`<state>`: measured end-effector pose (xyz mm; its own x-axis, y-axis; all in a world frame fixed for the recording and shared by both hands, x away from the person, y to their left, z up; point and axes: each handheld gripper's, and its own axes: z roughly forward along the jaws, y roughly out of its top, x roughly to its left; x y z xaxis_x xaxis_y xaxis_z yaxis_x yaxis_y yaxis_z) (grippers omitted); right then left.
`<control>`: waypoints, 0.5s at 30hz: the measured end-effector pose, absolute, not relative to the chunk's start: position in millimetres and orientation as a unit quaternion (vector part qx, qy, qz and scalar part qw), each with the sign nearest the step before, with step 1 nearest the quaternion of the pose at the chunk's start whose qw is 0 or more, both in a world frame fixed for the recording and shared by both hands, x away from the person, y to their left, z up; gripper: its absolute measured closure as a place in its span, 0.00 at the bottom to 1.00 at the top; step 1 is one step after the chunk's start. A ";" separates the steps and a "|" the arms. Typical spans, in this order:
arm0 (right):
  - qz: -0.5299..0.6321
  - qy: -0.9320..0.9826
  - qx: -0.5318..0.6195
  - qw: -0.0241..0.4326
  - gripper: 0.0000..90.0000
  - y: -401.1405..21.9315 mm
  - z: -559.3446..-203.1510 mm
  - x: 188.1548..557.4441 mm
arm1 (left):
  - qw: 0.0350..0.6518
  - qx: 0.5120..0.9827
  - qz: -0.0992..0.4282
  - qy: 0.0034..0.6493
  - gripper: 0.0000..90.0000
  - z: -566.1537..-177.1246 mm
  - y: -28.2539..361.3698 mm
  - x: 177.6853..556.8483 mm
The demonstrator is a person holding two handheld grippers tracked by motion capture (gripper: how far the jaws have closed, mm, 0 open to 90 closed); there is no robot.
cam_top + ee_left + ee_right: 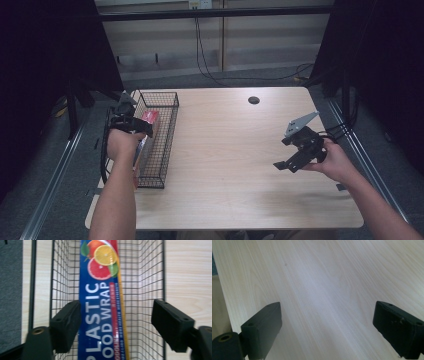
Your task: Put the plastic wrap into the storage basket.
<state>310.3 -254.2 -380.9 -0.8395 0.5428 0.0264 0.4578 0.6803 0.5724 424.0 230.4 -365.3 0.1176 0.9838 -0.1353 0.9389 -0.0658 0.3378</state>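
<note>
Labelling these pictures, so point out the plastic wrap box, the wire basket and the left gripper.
plastic wrap box (pixel 100 312), left gripper view, blue printed face.
wire basket (pixel 142 290), left gripper view, mesh wall.
left gripper (pixel 116 325), left gripper view, midway between its fingertips.

On the table (pixel 235 165), a wire basket (pixel 167 135) stands along the 9 o'clock edge with a plastic food wrap box (pixel 101 305) lying lengthwise in it, the left gripper (pixel 115 322) over it, while the right gripper (pixel 285 165) hangs above bare wood toward 3 o'clock, well apart.
</note>
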 end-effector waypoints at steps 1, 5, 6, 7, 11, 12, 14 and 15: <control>0.295 0.914 0.268 0.075 0.10 -254.3 -382.8 310.8 | 0.172 0.731 0.068 0.656 0.23 -363.8 229.5 423.4; 0.292 0.914 0.271 0.071 0.10 -253.9 -386.7 309.8 | 0.190 0.738 0.067 0.644 0.20 -359.5 224.0 420.6; 0.292 0.914 0.271 0.071 0.10 -253.9 -386.7 309.8 | 0.192 0.740 0.066 0.641 0.20 -358.8 222.2 419.9; 0.289 0.915 0.272 0.072 0.10 -254.2 -387.5 309.7 | 0.191 0.743 0.067 0.638 0.17 -357.8 220.8 419.3; 0.292 0.912 0.280 0.068 0.10 -255.3 -388.5 308.6 | 0.205 0.750 0.069 0.625 0.14 -354.5 212.3 416.2; 0.292 0.912 0.280 0.068 0.10 -255.3 -388.5 308.6 | 0.209 0.753 0.069 0.620 0.14 -353.7 210.4 415.4; 0.292 0.913 0.276 0.067 0.10 -255.5 -390.6 308.3 | 0.220 0.757 0.067 0.612 0.13 -352.6 206.4 413.5; 0.293 0.914 0.274 0.067 0.10 -255.4 -391.6 308.4 | 0.226 0.756 0.064 0.610 0.13 -352.5 204.2 412.4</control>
<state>308.4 -255.4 -391.6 -0.8408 0.5401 0.0370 0.4611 0.6787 0.5716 412.4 204.2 -352.5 0.2465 0.9525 -0.1786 0.8943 -0.1526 0.4207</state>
